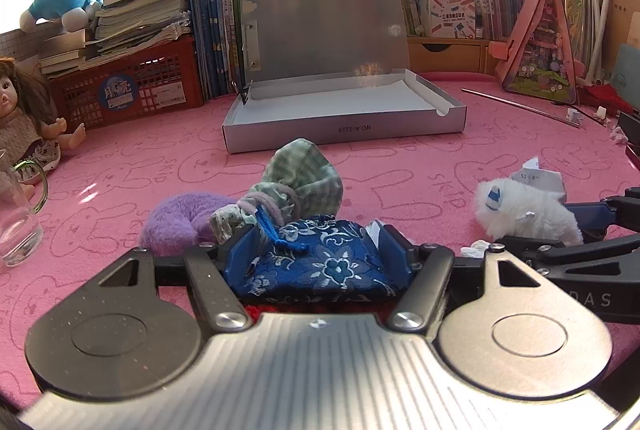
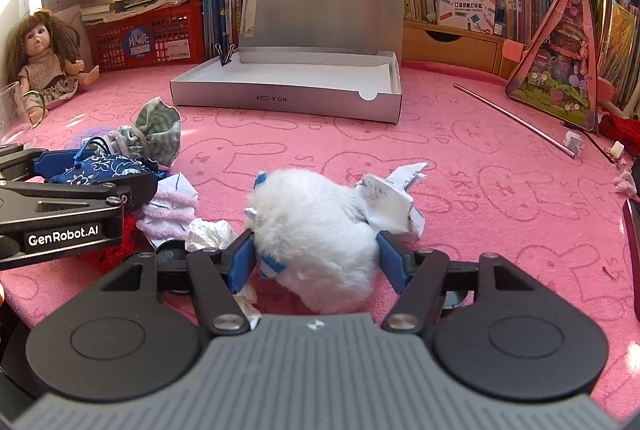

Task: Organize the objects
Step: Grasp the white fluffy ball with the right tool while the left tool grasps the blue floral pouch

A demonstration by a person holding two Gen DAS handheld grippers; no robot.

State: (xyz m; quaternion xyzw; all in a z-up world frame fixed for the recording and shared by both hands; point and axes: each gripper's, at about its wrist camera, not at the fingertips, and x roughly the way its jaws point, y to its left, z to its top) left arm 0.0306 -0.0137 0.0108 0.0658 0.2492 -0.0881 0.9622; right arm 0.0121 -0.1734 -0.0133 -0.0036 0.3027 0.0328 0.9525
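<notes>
the left claw pinched a blue brocade pouch and the right claw squeezed a white plush toy, both on the pink mat short of the open grey box ahead, which stood empty. a green pouch, purple plush and crumpled papers remained. whatever lay beneath the pouch was hidden.

Blue pouch: glossy brocade cloth. White toy: fluffy plush. Box: matt card (silver-grey finish).
</notes>
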